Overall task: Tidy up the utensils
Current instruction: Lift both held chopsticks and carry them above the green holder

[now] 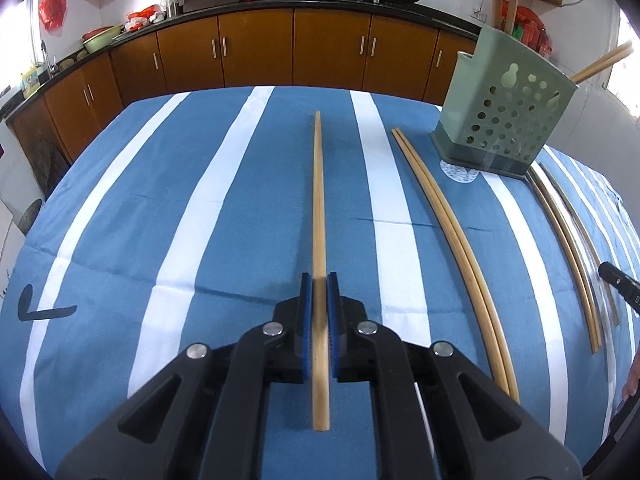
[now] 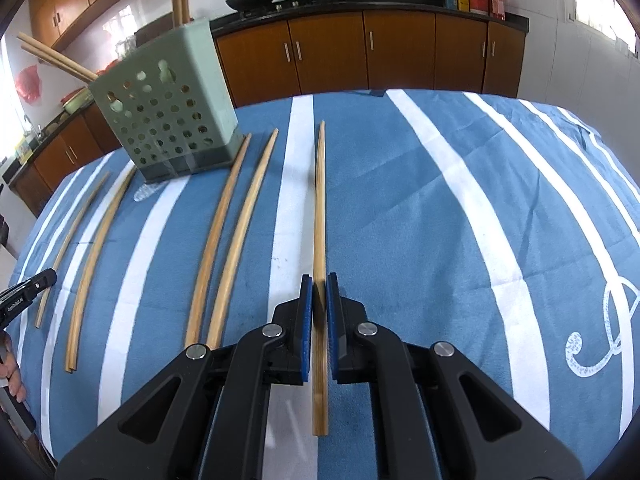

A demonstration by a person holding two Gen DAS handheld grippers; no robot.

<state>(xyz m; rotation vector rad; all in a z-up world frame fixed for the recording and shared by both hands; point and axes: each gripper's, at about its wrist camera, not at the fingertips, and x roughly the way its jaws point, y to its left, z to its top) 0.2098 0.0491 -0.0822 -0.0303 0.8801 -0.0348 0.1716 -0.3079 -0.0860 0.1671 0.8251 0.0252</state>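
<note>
Very little can be read. In the right wrist view, at the left edge of the frame, the black body of the left gripper [image 2: 28, 292] carries small white lettering that looks like "GenRobot.AI", though it is tiny and tilted. In the left wrist view, at the right edge, the right gripper [image 1: 622, 294] shows a few white characters too small to make out. Packages on the far shelf are illegible.

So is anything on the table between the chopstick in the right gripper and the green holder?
Yes. Two loose chopsticks lie on the cloth between the right gripper, shut on its chopstick, and the green perforated holder. Nothing visible blocks a path over them.
</note>
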